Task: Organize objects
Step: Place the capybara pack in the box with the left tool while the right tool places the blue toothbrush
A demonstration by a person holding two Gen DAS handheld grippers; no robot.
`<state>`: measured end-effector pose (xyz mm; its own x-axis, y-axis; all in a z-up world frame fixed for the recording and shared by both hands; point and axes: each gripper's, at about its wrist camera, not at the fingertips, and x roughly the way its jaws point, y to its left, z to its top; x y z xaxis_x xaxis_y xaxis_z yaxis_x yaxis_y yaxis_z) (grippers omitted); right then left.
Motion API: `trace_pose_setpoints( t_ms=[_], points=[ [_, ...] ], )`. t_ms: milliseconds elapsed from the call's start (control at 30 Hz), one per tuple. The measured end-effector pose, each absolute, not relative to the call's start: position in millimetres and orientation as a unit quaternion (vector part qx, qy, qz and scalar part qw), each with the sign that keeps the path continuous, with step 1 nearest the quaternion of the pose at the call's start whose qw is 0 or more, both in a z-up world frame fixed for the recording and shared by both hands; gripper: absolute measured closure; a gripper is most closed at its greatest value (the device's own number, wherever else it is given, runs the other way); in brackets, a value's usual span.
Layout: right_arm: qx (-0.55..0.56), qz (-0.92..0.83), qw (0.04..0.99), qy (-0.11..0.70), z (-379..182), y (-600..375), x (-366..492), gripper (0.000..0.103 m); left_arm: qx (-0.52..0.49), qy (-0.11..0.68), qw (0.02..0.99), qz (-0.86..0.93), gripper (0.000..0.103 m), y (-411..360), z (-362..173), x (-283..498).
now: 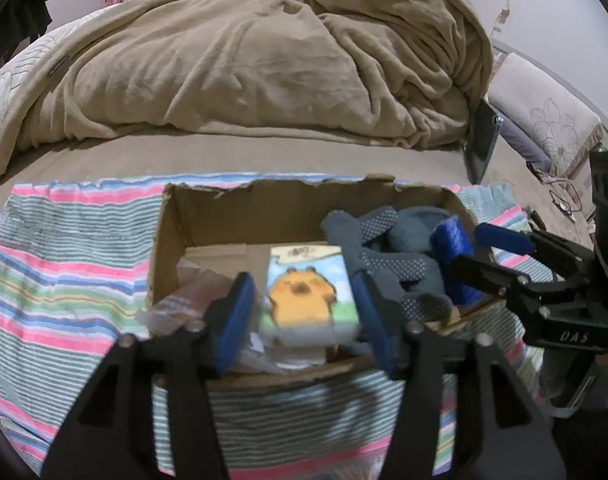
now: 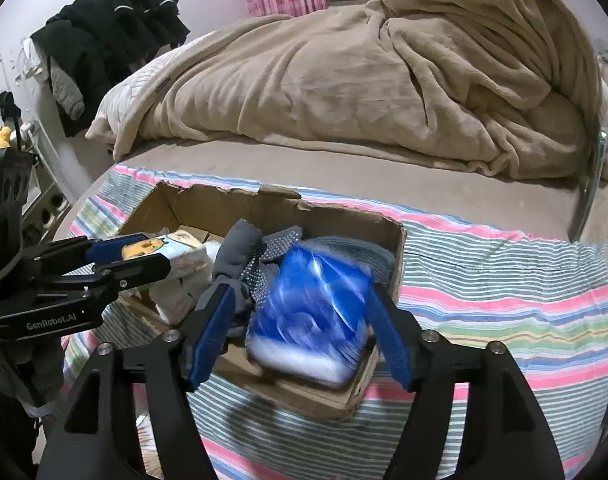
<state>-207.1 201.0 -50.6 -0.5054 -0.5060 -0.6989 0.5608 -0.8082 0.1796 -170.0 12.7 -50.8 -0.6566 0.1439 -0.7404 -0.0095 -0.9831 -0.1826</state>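
Observation:
An open cardboard box [image 1: 172,236] stands on a striped cloth on the bed; it also shows in the right wrist view [image 2: 396,264]. My left gripper [image 1: 304,316] is open, its jaws wide on either side of a tissue pack with a yellow cartoon animal [image 1: 310,292], over the box; I cannot tell if it touches the pads. My right gripper [image 2: 300,320] is open, and a blurred blue packet [image 2: 316,312] sits between its fingers over the box's near right corner. Grey dotted gloves [image 1: 384,264] lie in the box.
A crumpled clear plastic bag [image 1: 184,296] lies in the box's left part. A beige blanket [image 1: 264,60] is heaped behind. A dark tablet [image 1: 482,140] leans at the bed's right. Dark clothes [image 2: 112,32] hang at the far left. The striped cloth [image 1: 64,260] spreads around the box.

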Motion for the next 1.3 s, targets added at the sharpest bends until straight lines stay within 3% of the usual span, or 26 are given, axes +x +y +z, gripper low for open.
trace_pose_setpoints(
  t_ms=[133,467,600,1300],
  points=[
    [0.387,-0.871,0.302,0.040,-44.3,201.1,-199.5,0.021,-0.406,-0.089,0.042,0.908,0.045,9.1,-43.0,-160.2],
    [0.385,-0.873,0.297,0.043,-27.8,199.5,-168.3,0.021,-0.389,-0.096,0.045,0.915,0.044,2.4,-22.3,-122.7],
    [0.386,-0.871,0.299,0.043,-23.9,196.2,-152.8,0.021,-0.383,-0.100,0.043,0.917,0.032,-0.2,-16.2,-105.2],
    [0.437,-0.846,0.303,0.048,-44.8,174.8,-89.5,0.021,-0.388,-0.099,0.020,0.916,0.031,-15.7,-25.0,-22.5]
  ],
)
